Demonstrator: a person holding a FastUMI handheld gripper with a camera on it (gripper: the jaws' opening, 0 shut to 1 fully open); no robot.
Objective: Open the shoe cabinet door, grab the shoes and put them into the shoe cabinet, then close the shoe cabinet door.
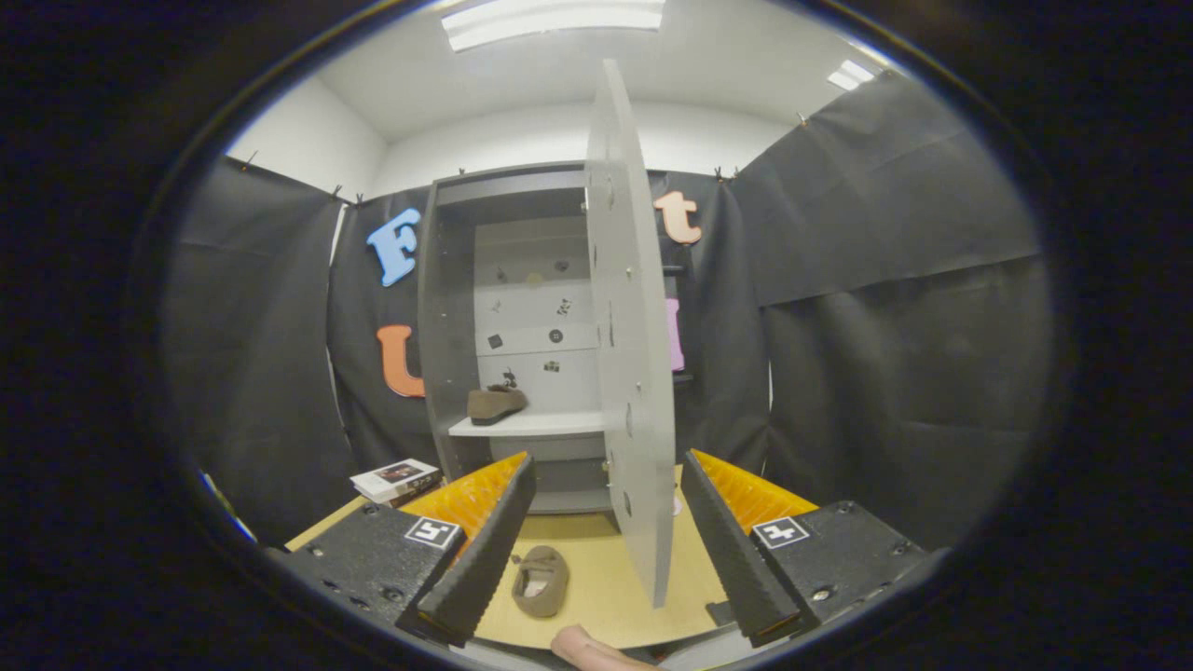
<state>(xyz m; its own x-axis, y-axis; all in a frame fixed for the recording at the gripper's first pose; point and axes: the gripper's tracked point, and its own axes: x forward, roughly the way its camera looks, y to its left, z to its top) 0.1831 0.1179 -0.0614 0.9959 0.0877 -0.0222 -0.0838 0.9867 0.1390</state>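
Note:
A grey shoe cabinet [447, 308] stands ahead on the wooden table. Its door [629, 345] is swung wide open and shows edge-on between my fingers. One brown shoe [496, 403] rests on the cabinet's white shelf [541, 425]. A second brown shoe [541, 581] lies on the table [606, 578] just ahead of my left finger, opening upward. My gripper [601, 620] is open and holds nothing; the door's lower edge hangs between the two fingers without touching them.
A small stack of books [395, 480] lies on the table left of the cabinet. A fingertip of the person's hand [587, 648] shows below the fingers. Black cloth walls enclose the booth on both sides.

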